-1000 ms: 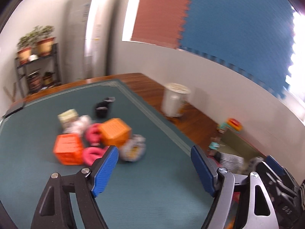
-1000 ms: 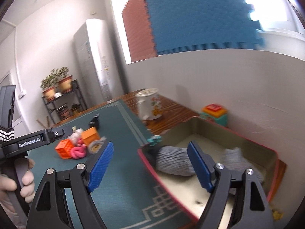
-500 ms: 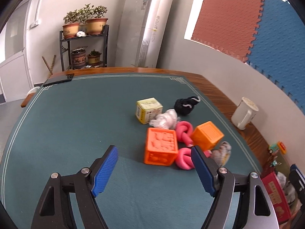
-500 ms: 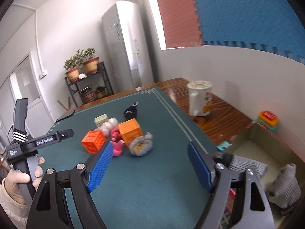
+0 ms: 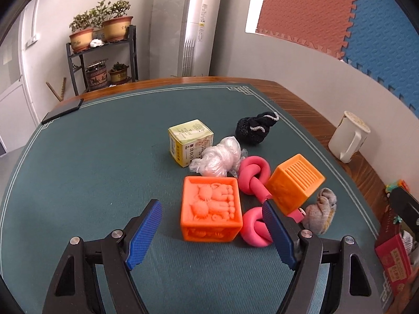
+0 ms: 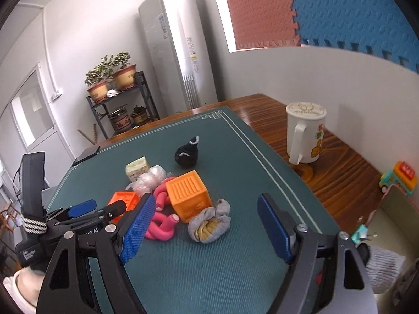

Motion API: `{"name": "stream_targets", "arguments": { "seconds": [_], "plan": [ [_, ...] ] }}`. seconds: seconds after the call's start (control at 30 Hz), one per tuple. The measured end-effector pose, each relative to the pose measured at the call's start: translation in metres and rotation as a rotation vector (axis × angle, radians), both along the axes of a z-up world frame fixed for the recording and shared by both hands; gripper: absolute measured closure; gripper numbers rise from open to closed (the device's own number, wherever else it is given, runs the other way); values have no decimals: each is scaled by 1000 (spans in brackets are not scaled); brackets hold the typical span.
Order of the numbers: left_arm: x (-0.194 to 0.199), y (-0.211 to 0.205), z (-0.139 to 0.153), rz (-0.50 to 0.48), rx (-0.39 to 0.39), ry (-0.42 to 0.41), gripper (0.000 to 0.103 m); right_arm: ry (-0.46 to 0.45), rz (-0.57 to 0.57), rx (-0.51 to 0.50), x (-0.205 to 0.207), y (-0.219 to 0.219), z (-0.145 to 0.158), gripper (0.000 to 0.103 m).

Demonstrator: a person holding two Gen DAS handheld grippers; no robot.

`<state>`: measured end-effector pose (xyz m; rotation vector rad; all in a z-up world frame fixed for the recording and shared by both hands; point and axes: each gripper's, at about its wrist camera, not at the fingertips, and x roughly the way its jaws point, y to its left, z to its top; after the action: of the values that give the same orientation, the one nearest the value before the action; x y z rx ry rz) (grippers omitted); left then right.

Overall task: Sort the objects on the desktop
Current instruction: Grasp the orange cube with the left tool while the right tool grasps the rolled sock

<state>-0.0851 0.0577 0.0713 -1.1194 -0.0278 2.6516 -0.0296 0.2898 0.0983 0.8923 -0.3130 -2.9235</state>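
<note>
Your left gripper (image 5: 212, 233) tilts down at the green mat (image 5: 78, 183) with fingers spread and empty, the embossed orange cube (image 5: 210, 209) sitting square between their tips, while your right gripper (image 6: 203, 225), equally unclenched, frames the balled grey sock (image 6: 209, 222), untouched.

Both wrist views look forward and down past their own tool at the green-matted table (image 5: 78, 170), sharing the near toy cluster ahead.
</note>
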Motion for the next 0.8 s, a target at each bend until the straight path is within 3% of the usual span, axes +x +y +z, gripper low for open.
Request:
{"name": "stream_targets", "arguments": {
  "seconds": [0.33,0.47,0.7,0.8],
  "plan": [
    [-14,0,-20,1,-14,14,25,-27,-75,-49,-17,12,-34,20],
    [-20,-4,-24,-34,23,-15,49,-38,-36,-37,-23,3,-41,20],
    [-17,-4,-25,-28,34,-9,50,-114,-10,78,-47,-18,-51,20],
    [-16,-7,-23,-11,43,-3,50,-135,-23,59,-51,-16,-60,20]
  ]
}}
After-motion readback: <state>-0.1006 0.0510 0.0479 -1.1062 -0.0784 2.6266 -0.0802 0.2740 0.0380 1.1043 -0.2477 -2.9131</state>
